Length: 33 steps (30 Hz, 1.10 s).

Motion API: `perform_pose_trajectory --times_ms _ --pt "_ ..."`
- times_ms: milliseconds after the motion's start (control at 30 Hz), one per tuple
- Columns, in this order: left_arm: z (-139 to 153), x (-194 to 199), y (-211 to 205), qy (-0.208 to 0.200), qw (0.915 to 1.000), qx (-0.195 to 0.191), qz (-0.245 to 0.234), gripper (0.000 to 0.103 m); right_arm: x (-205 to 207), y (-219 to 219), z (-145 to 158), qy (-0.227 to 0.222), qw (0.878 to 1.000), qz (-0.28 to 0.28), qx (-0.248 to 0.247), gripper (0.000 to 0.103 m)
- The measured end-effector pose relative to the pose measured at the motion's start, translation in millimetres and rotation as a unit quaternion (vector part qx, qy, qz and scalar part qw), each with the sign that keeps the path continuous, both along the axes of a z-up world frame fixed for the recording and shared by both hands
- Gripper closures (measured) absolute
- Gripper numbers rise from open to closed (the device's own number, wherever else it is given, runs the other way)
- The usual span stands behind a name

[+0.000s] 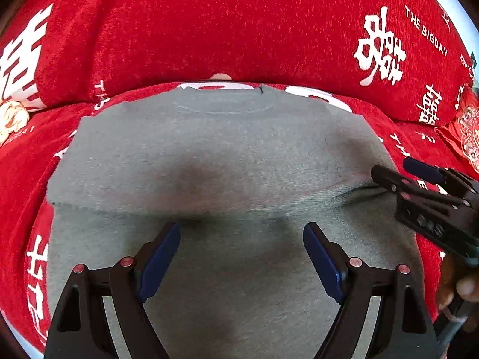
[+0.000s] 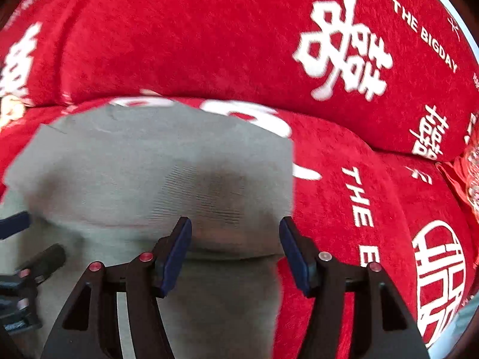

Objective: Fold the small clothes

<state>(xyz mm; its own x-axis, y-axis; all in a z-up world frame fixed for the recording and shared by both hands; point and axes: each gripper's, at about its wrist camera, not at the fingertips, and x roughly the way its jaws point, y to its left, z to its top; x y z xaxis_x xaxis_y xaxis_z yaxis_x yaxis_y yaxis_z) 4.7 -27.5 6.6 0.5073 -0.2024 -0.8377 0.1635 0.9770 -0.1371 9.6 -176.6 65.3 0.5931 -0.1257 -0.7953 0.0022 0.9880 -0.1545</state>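
Observation:
A small grey garment [image 1: 215, 155] lies flat on a red sofa seat [image 1: 18, 197], its neckline towards the backrest and a fold edge running across its middle. My left gripper [image 1: 242, 230] is open and empty just above the cloth below that fold edge. My right gripper [image 2: 235, 224] is open over the garment [image 2: 149, 173] near its right edge. In the left wrist view the right gripper [image 1: 392, 167] comes in from the right with its tips at a crease in the cloth. The left gripper's fingers [image 2: 45, 257] show at the left of the right wrist view.
The red sofa cover carries white characters and "THE BIGDAY" lettering, and its backrest [image 1: 239, 24] rises behind the garment. A red decorated cushion [image 1: 464, 131] lies at the right. A pale crumpled item [image 1: 12, 116] sits at the far left. A hand [image 1: 461, 287] holds the right gripper.

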Motion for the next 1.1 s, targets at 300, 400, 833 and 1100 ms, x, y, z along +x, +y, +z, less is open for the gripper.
perform_pose_trajectory --times_ms 300,400,833,1100 --pt "-8 0 23 0.002 0.9993 0.02 0.032 0.018 -2 25 -14 0.008 0.997 0.038 0.069 0.036" --pt "-8 -1 33 0.0 0.9991 0.021 0.037 0.018 -2 10 -18 0.016 0.996 0.006 0.089 0.036" --pt "-18 33 55 0.009 0.9971 0.041 0.064 0.018 13 -7 -26 0.029 0.996 -0.039 0.074 0.036" --pt "-7 10 68 -0.004 0.9977 0.006 0.067 0.018 -29 29 -5 0.0 0.997 0.026 0.069 0.033"
